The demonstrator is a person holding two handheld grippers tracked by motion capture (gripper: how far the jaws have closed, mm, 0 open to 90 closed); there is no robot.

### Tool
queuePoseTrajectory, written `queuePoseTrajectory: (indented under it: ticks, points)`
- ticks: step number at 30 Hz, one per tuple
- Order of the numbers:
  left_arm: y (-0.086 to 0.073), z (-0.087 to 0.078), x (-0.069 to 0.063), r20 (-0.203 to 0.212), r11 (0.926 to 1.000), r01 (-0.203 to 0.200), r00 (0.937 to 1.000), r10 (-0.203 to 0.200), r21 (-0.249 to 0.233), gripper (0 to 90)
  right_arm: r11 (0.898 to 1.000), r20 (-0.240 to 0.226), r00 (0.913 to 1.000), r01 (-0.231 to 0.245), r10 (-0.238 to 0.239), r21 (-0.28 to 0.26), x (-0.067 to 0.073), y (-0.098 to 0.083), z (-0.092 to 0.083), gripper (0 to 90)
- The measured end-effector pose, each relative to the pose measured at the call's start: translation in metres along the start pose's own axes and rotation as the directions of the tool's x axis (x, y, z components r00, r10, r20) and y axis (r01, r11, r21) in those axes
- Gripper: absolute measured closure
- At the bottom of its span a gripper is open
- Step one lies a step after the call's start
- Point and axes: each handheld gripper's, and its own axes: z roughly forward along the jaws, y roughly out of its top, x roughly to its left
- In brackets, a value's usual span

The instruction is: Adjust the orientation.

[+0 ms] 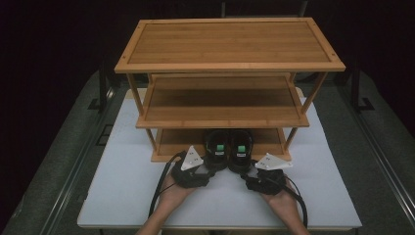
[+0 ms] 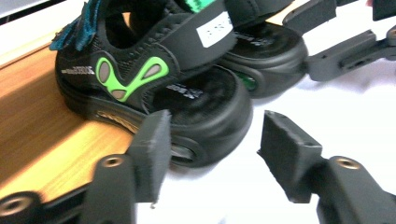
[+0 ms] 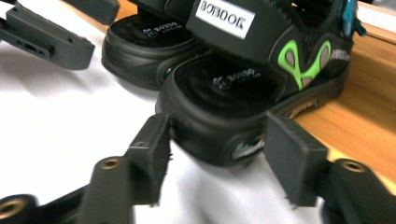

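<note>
Two black sandals with green marks stand side by side on the bottom board of a wooden shelf (image 1: 222, 117), heels sticking out over the white table. My left gripper (image 1: 211, 168) is at the heel of the left sandal (image 1: 216, 147). In the left gripper view the jaws of the left gripper (image 2: 215, 128) straddle the left sandal (image 2: 140, 60); one pad touches its side, the other stands a little off. My right gripper (image 1: 245, 171) straddles the heel of the right sandal (image 1: 241, 149). In the right gripper view the pads of the right gripper (image 3: 219, 130) sit close at both sides of the right sandal (image 3: 243, 79), without pressing.
The shelf has three tiers and fills the far half of the white table top (image 1: 122, 186). Its bottom board (image 2: 37, 121) lies under the sandals' toes. The right gripper's jaws (image 2: 345, 51) and the left gripper's jaw (image 3: 46, 37) lie close to each other. Two hands reach in from the near edge.
</note>
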Motion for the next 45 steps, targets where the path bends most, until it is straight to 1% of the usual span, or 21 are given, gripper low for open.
queuePoseTrajectory:
  ticks: [2, 4, 7, 8, 10, 12, 14, 18, 20, 23, 26, 28, 30, 34, 38, 45]
  points:
    - [-0.002, -0.002, -0.003, 0.002, 1.0, -0.009, 1.0, 0.009, 0.004, 53.2, 1.0, 0.023, 0.9997, -0.003, 0.003, -0.005, 0.005, -0.004, -0.003, 51.3]
    - [-0.003, -0.003, -0.005, 0.017, 0.9999, -0.011, 0.9998, 0.011, -0.001, 60.1, 1.0, 0.046, 0.9989, -0.003, 0.004, -0.013, 0.009, -0.006, -0.006, 59.8]
    - [-0.005, -0.003, -0.008, 0.035, 0.9999, -0.011, 0.9993, 0.011, -0.013, 68.5, 1.0, 0.059, 0.998, -0.022, 0.023, -0.017, 0.012, -0.008, -0.009, 71.3]
    - [-0.004, -0.003, -0.009, 0.03, 0.9997, -0.018, 0.9994, 0.019, -0.014, 71.8, 0.999, 0.053, 0.9982, -0.027, 0.028, -0.017, 0.013, -0.008, -0.01, 75.5]
    - [-0.004, -0.002, -0.009, 0.031, 0.9997, -0.022, 0.9993, 0.022, -0.013, 74.9, 0.999, 0.047, 0.9984, -0.032, 0.032, -0.018, 0.015, -0.008, -0.01, 79.4]
    - [-0.004, -0.002, -0.009, 0.03, 0.9996, -0.029, 0.9991, 0.03, -0.003, 78.3, 1.0, 0.048, 0.9986, -0.024, 0.025, -0.017, 0.019, -0.007, -0.01, 82.2]
    - [-0.004, 0.0, -0.009, 0.023, 0.9995, -0.032, 0.9992, 0.032, 0.002, 80.7, 1.0, 0.053, 0.9985, -0.015, 0.016, -0.017, 0.021, -0.007, -0.01, 87.5]
    - [-0.004, 0.003, -0.012, 0.022, 0.9993, -0.034, 0.9992, 0.034, 0.013, 81.6, 1.0, 0.064, 0.9979, 0.0, 0.0, -0.003, 0.027, -0.007, -0.006, 89.6]
    - [-0.003, 0.005, -0.012, 0.013, 0.9992, -0.037, 0.9992, 0.037, 0.016, 81.6, 1.0, 0.074, 0.9972, 0.008, -0.007, -0.01, 0.028, -0.007, -0.006, 89.7]
    - [-0.002, 0.007, -0.011, 0.014, 0.9996, -0.025, 0.9996, 0.025, 0.01, 82.8, 1.0, 0.092, 0.9956, 0.02, -0.019, -0.006, 0.028, -0.006, -0.005, 89.8]
    - [-0.001, 0.009, -0.011, 0.003, 0.9997, -0.022, 0.9997, 0.022, 0.01, 82.8, 1.0, 0.105, 0.9943, 0.019, -0.019, -0.004, 0.027, -0.005, -0.004, 89.8]
    - [0.0, 0.011, -0.011, -0.005, 0.9998, -0.02, 0.9998, 0.02, 0.008, 82.8, 1.0, 0.11, 0.9939, 0.011, -0.011, -0.005, 0.025, -0.004, -0.002, 89.8]
    - [0.0, 0.013, -0.01, -0.011, 0.9998, -0.016, 0.9998, 0.016, 0.006, 82.9, 1.0, 0.121, 0.9925, 0.015, -0.014, -0.004, 0.024, -0.004, 0.0, 89.8]
    - [0.001, 0.016, -0.009, -0.034, 0.9999, -0.009, 0.9994, 0.009, 0.004, 82.9, 1.0, 0.13, 0.9914, 0.01, -0.008, -0.01, 0.02, -0.002, 0.005, 89.8]
    - [0.001, 0.018, -0.005, -0.049, 1.0, 0.0, 0.9988, 0.0, 0.005, 82.9, 1.0, 0.136, 0.9907, 0.006, -0.004, -0.011, 0.02, 0.0, 0.011, 89.8]
    - [0.006, 0.022, -0.001, -0.075, 0.9999, -0.007, 0.9971, 0.008, 0.015, 82.9, 1.0, 0.159, 0.9873, -0.004, 0.007, -0.018, 0.017, 0.005, 0.018, 89.8]
